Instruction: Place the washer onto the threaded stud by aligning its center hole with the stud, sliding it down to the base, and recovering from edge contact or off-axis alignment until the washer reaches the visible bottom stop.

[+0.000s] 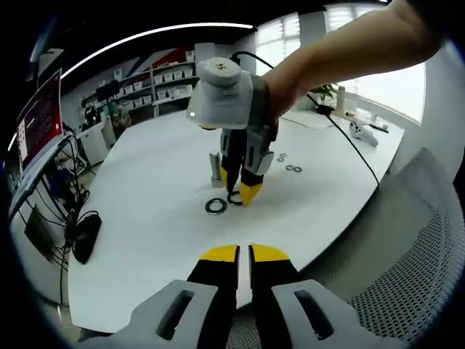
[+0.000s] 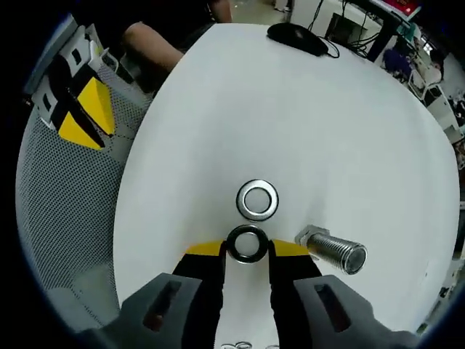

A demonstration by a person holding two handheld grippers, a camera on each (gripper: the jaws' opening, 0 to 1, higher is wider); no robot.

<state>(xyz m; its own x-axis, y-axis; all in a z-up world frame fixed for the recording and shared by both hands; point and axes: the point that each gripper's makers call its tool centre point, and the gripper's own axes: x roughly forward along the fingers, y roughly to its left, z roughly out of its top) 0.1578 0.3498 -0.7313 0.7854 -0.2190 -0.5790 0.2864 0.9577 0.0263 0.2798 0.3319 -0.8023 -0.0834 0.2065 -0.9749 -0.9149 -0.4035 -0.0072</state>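
Note:
A dark washer point(image 2: 247, 245) lies flat on the white table point(image 2: 305, 131), and my right gripper point(image 2: 247, 249) is shut on it, a yellow tip touching each side. A second washer point(image 2: 257, 200) lies just beyond it. The threaded stud point(image 2: 336, 252) stands on its hex base to the right of the held washer, nothing on it. In the left gripper view, the right gripper point(image 1: 241, 190) reaches down to the washer point(image 1: 234, 198) in front of the stud point(image 1: 216, 169), with the other washer point(image 1: 216, 206) beside it. My left gripper point(image 1: 244, 254) hovers shut at the table's near edge, holding nothing.
Spare washers point(image 1: 287, 163) lie further right on the table. A person's arm point(image 1: 341, 51) holds the right gripper. A mesh chair point(image 1: 414, 247) stands at the table's edge, a black mouse point(image 2: 294, 36) lies at the far side, and a cable point(image 1: 349, 142) runs across the table.

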